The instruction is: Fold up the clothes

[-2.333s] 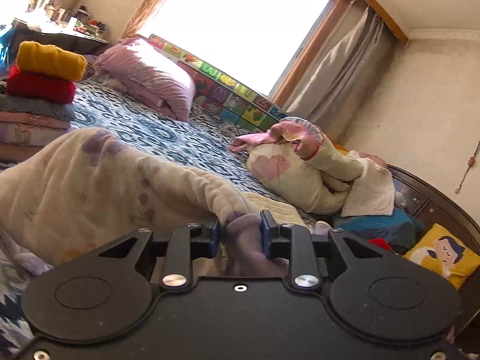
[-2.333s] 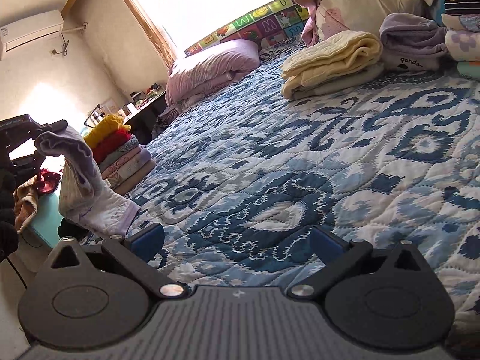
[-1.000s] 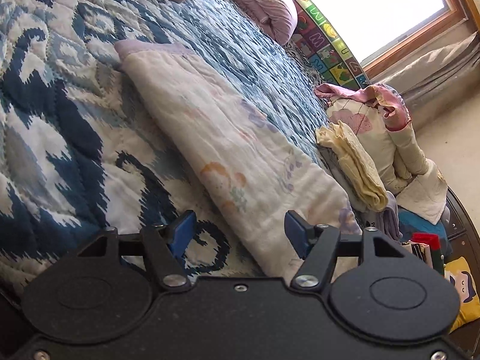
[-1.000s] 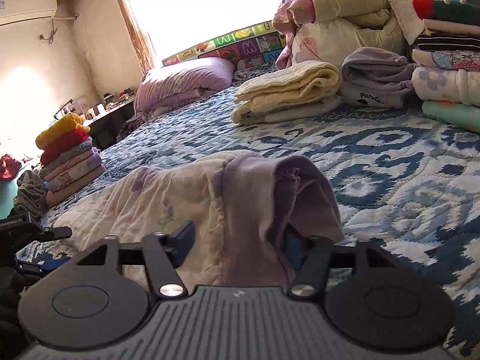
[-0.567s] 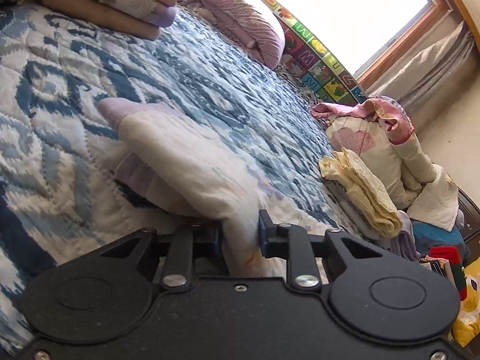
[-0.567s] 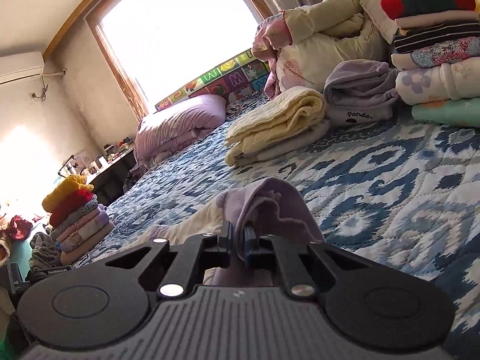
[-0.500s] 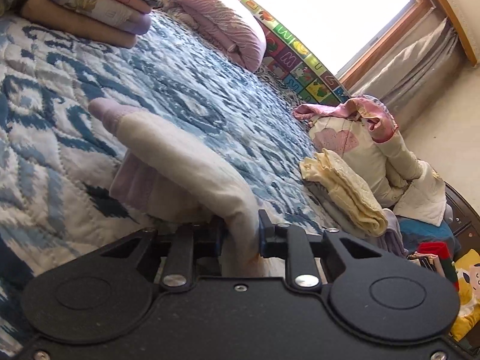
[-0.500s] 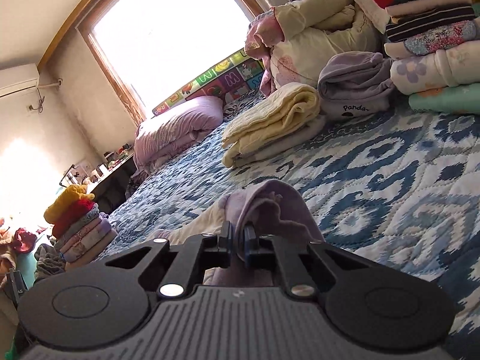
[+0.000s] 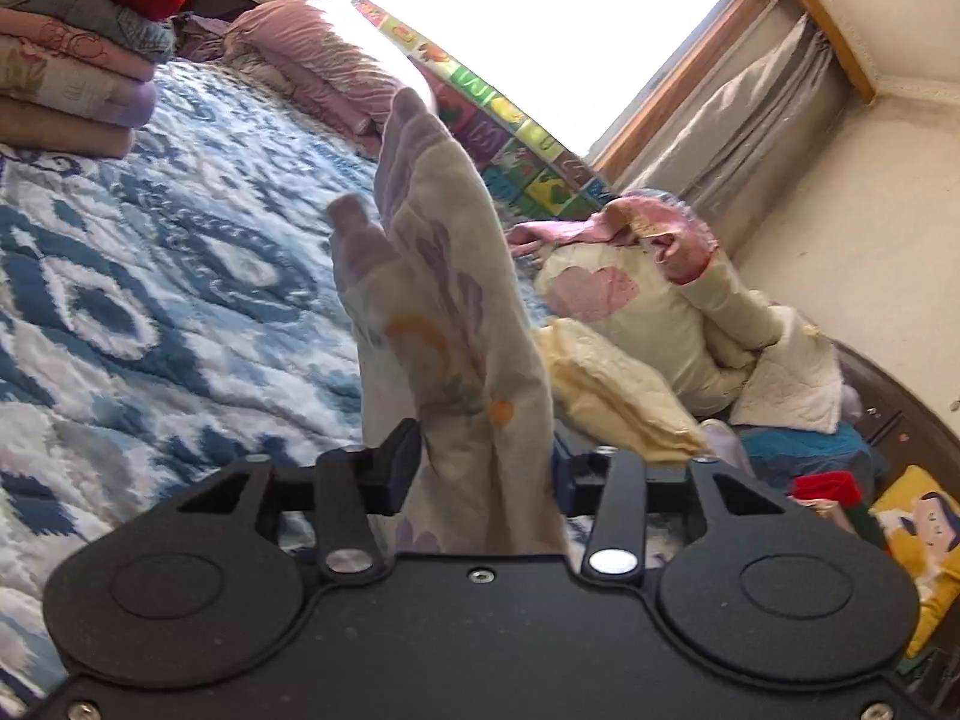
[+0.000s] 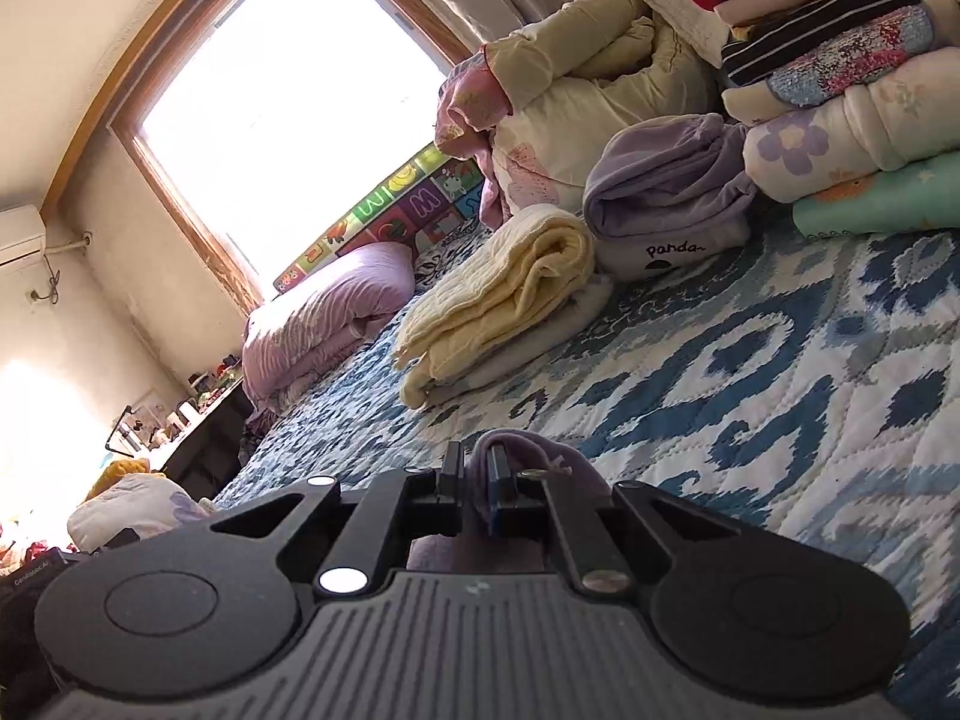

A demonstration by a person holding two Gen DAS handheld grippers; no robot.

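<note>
Lifted off the blue-patterned quilt point(image 9: 150, 276) since earlier, cream printed garment point(image 9: 444, 324) rising toward 12 o'clock; left gripper point(image 9: 480, 471) jaws opening, garment between them; right gripper point(image 10: 475, 489) clamped on its lilac cuff point(image 10: 540, 462)

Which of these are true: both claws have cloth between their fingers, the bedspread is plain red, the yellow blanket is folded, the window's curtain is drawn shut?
1. Both claws have cloth between them. True: the left claw, jaws opening, has the cream garment; the right claw pinches its purple edge.
2. The bedspread is plain red. False: blue and white patterned.
3. The yellow blanket is folded. True.
4. The curtain covers the window. False: pulled aside.
</note>
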